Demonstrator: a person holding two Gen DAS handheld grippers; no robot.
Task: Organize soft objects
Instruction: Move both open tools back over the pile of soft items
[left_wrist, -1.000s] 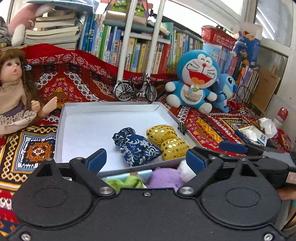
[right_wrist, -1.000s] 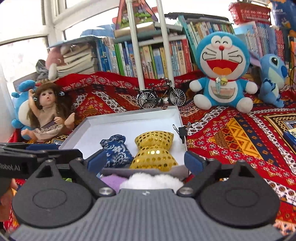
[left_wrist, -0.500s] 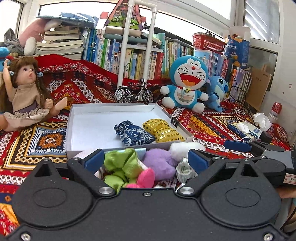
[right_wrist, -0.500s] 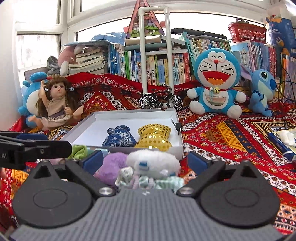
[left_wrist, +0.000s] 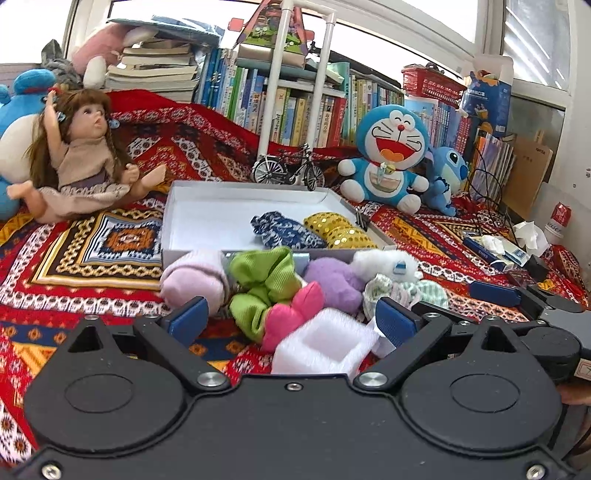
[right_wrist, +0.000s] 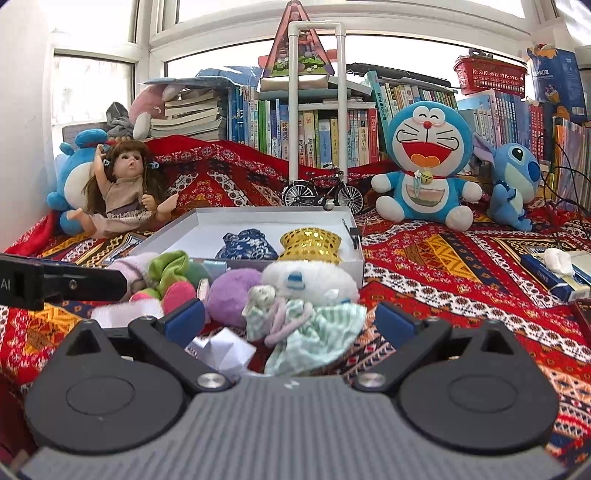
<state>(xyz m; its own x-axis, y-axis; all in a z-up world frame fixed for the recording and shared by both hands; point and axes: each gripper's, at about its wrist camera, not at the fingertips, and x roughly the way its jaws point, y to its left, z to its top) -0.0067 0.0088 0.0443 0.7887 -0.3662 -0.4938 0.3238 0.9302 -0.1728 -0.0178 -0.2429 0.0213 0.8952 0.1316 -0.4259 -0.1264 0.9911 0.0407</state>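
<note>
Both my grippers have pulled back from the white box (left_wrist: 192, 236) and sunk a little. My left gripper (left_wrist: 291, 315) stands wide apart and empty, with the green scrunchie (left_wrist: 264, 280), a pink plush piece (left_wrist: 291, 317) and a white foam block (left_wrist: 321, 350) now low in the centre of its frame. My right gripper (right_wrist: 290, 317) is also spread wide, holding nothing, over a striped mint cloth (right_wrist: 314, 332) at lower centre, with the purple pompom (right_wrist: 232, 291) and white fluffy toy (right_wrist: 310, 280) just behind it. A second ago the box filled the view; now the loose pile on the patterned cloth (left_wrist: 92, 266) does. The blue floral pouch (left_wrist: 284, 230) and gold sequin pouch (left_wrist: 338, 230) already lie in the box, right of centre. I judge the next pick is coming from this pile.
</note>
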